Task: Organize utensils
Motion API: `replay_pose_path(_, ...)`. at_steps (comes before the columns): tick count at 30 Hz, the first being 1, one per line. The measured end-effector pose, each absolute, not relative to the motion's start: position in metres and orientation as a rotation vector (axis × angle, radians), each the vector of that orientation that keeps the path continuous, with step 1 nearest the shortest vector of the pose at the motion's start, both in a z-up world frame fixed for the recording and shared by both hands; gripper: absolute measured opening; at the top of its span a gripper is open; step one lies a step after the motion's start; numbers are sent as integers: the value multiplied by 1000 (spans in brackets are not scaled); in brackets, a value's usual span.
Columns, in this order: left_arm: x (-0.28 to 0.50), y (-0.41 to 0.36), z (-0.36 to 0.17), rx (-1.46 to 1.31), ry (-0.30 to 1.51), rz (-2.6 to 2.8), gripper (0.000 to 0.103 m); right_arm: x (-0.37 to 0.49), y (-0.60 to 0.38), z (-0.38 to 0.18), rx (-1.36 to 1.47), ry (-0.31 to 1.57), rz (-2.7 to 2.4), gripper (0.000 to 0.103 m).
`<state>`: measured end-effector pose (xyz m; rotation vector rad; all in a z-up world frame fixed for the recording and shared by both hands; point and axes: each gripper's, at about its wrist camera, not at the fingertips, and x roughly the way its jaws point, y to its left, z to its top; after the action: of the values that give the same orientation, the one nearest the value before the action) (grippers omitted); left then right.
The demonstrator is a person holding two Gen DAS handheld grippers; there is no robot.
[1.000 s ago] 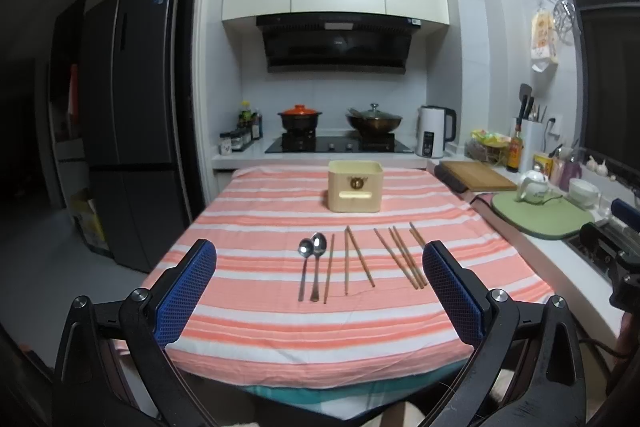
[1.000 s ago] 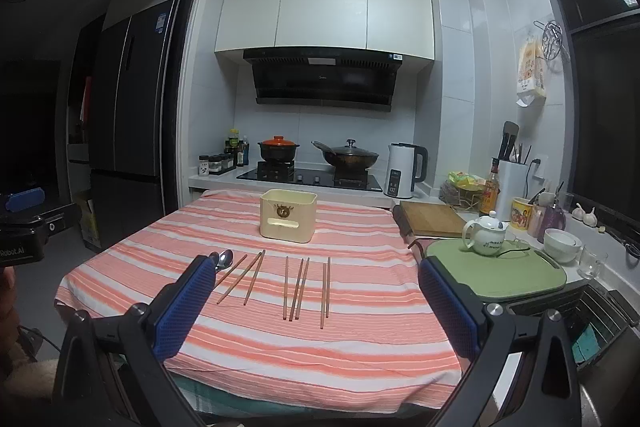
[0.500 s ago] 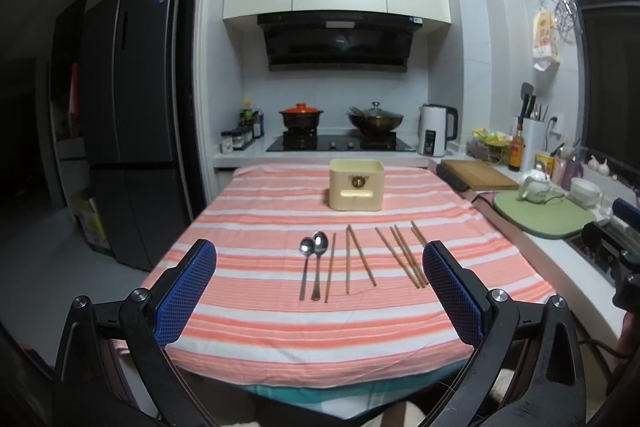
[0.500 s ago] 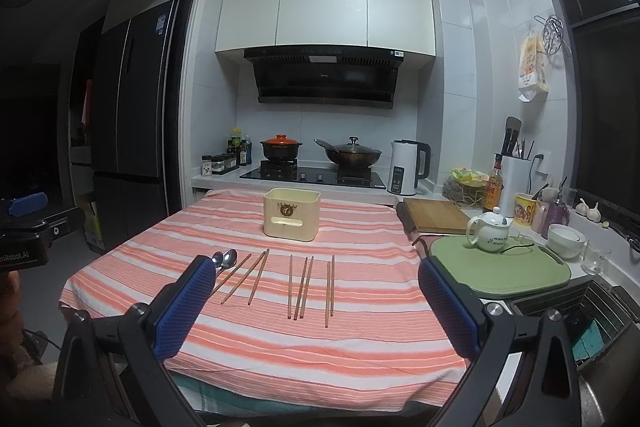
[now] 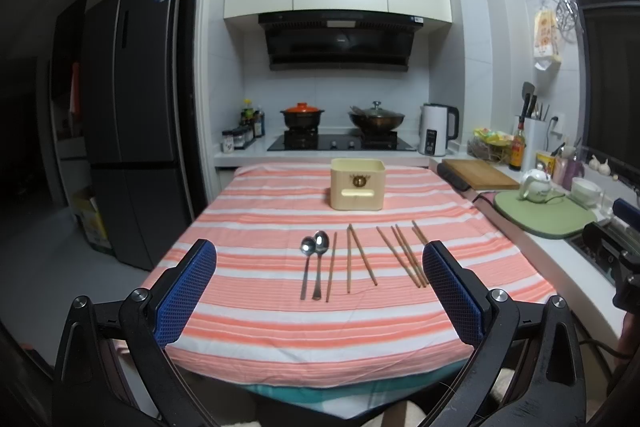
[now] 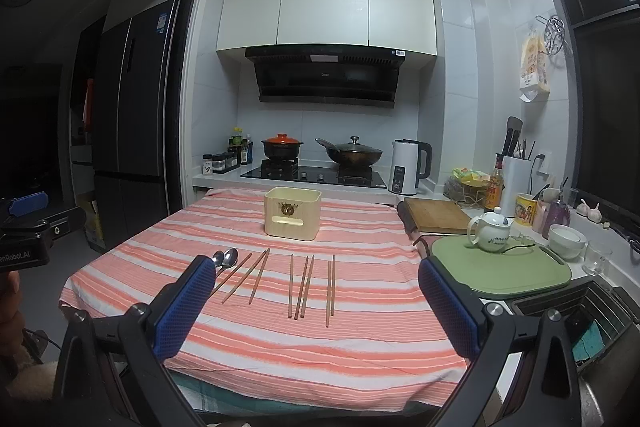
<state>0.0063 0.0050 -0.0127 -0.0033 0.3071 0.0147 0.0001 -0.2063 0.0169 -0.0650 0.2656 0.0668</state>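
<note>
A: Change since the last frames? Barely any: my left gripper (image 5: pixel 319 285) and right gripper (image 6: pixel 312 301) still hover short of the table (image 5: pixel 280 327), both spread wide, both empty.

B: Utensils?

A: Spoons (image 5: pixel 314 259) and chopsticks (image 6: pixel 304 285) lie untouched before the cream holder (image 5: pixel 357 183). I judge sorting not yet begun.

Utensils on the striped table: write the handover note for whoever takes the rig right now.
Left gripper: open, empty, short of the table's near edge.
Right gripper: open, empty, likewise held back.
Two spoons lie side by side at the left of the row; chopsticks lie loose to their right on the tablecloth.
Cream holder stands behind them; its inside is hidden.
Done: nothing yet.
Left: move every spoon and chopstick, presumably into the holder.
</note>
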Motion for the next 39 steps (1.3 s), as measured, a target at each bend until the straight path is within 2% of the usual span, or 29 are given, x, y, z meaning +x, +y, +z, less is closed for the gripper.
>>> replay_pose_path(39, 14, 2, -11, -1, 349, 24, 103, 7, -213, 14, -56, 290, 74, 103)
